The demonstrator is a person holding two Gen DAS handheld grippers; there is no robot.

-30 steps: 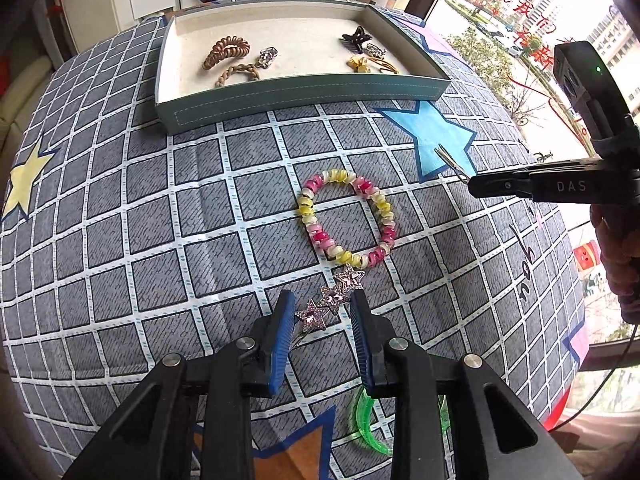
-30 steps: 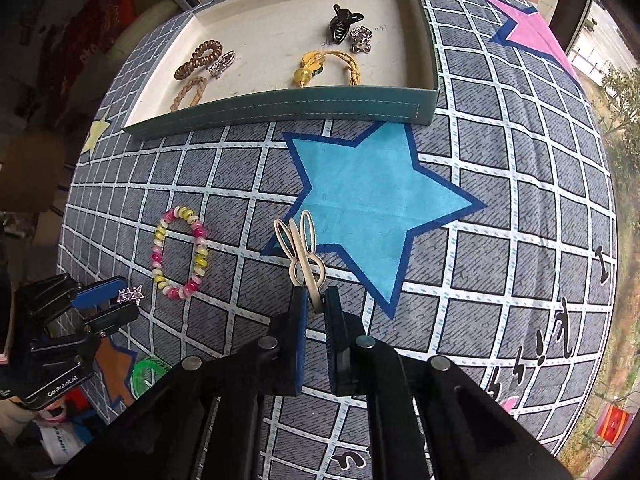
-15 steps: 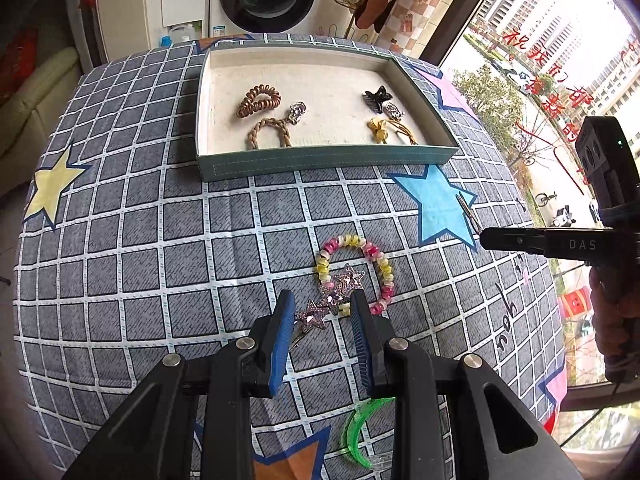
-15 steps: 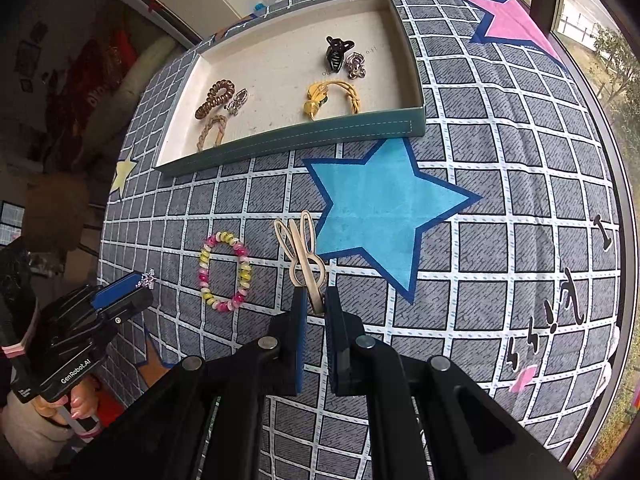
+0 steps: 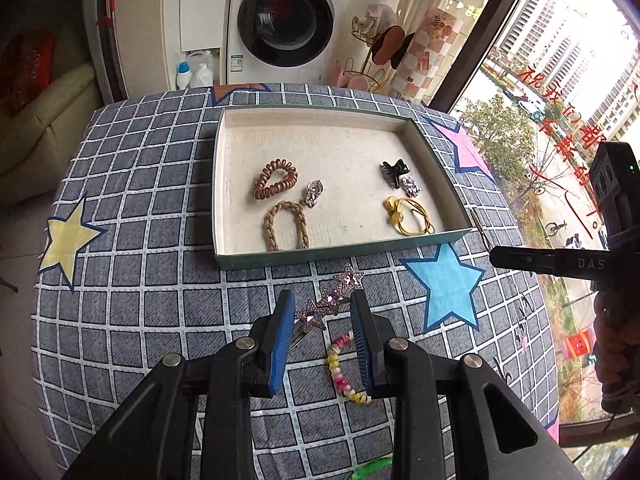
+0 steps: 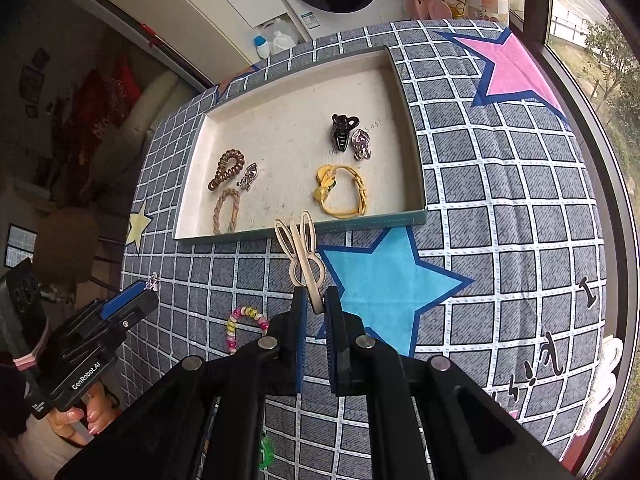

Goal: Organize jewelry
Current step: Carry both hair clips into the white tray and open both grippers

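Your left gripper [image 5: 322, 312] is clamped on the star hair clip [image 5: 330, 299], held above the checked tablecloth [image 5: 160, 280]. Your right gripper [image 6: 316, 304] is closed on the cream bunny-ear hair clip [image 6: 301, 252], its ears pointing toward the tray [image 5: 320, 258]. The beaded bracelet [image 6: 244, 326] lies on the cloth between both grippers, near the blue star [image 6: 384, 280].

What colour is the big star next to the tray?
Light blue star with a dark blue edge, clearest in the right wrist view.
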